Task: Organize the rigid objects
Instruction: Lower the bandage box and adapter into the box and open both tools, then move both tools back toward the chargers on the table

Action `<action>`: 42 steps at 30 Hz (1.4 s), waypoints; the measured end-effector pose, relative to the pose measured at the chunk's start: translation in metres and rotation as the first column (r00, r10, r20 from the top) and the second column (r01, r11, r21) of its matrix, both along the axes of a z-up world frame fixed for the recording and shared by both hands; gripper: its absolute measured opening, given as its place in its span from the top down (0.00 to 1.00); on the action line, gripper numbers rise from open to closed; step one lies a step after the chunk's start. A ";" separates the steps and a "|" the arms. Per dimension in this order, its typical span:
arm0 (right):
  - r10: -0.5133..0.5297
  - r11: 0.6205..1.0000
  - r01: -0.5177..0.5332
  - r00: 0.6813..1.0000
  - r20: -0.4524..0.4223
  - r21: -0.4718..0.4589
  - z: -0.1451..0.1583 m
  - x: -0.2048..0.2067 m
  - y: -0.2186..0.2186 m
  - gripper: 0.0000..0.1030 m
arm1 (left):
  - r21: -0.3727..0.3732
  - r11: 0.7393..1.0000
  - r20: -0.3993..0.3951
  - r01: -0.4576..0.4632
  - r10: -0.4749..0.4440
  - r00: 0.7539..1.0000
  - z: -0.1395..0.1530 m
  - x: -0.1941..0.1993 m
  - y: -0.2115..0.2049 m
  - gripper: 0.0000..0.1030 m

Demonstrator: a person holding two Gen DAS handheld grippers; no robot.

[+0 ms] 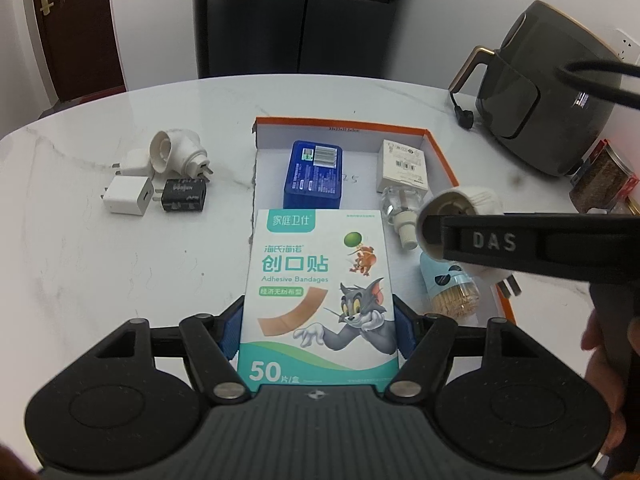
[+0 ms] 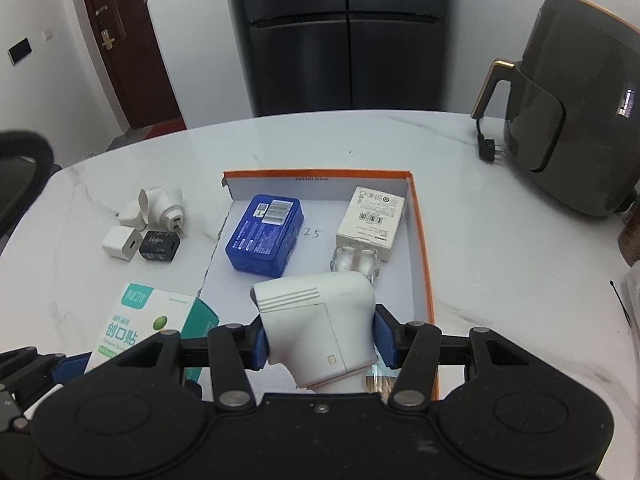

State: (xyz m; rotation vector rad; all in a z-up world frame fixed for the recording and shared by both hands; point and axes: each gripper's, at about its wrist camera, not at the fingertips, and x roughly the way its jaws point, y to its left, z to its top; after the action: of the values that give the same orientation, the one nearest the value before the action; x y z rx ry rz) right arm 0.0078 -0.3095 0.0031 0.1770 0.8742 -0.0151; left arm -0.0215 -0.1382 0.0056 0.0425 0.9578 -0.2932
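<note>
Left wrist view shows the left gripper (image 1: 318,330) clamped on a bandage box (image 1: 318,292), its blue pads pressing both long sides; the box is held above the near left edge of an open tray (image 1: 348,123) with orange rims, which sits on the white marble desk (image 1: 100,260). Inside the tray lie a blue case (image 1: 314,174) toward the far left, a white carton (image 1: 403,166) at the far right, a clear bottle (image 1: 400,212) just in front of the carton, and a toothpick jar (image 1: 452,290) near the right wall. To the left of the tray, on the desk, a white plug-in heater (image 1: 176,152), a white charger (image 1: 127,195) and a black charger (image 1: 184,196) cluster close together. Right wrist view shows the right gripper (image 2: 320,344) with its jaws closed narrowly on a second white heater (image 2: 320,320), pads against its two sides, held over the near part of the tray just in front of the bottle. In the left wrist view that gripper's black finger crosses in from the right with the heater's round mouth facing the camera, and a hand (image 1: 604,360) shows at the right edge. An air fryer (image 2: 572,120) stands at the far right of the desk, its cord plug (image 2: 490,152) lying beside it, and a dark fridge (image 2: 344,36) stands behind.
</note>
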 end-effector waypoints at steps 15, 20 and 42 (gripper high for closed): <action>0.014 1.000 -0.015 0.999 0.038 0.025 0.001 0.026 -0.004 0.34 | -0.004 1.000 -0.055 -0.018 0.018 0.998 -0.012 0.006 0.000 0.30; -0.015 1.000 0.015 0.997 0.071 0.004 0.014 0.015 -0.014 0.34 | -0.016 1.000 -0.056 0.009 -0.010 0.998 -0.017 0.003 -0.010 0.30; -0.014 0.999 0.011 0.996 0.090 0.036 0.031 -0.021 0.009 0.30 | 0.005 0.991 0.001 -0.135 0.135 0.991 -0.001 0.001 0.046 0.11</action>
State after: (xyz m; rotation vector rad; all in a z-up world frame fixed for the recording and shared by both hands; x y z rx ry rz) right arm -0.0130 -0.3006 0.0341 0.2151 0.7834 -0.0028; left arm -0.0201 -0.0920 0.0051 -0.0175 0.9555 -0.1656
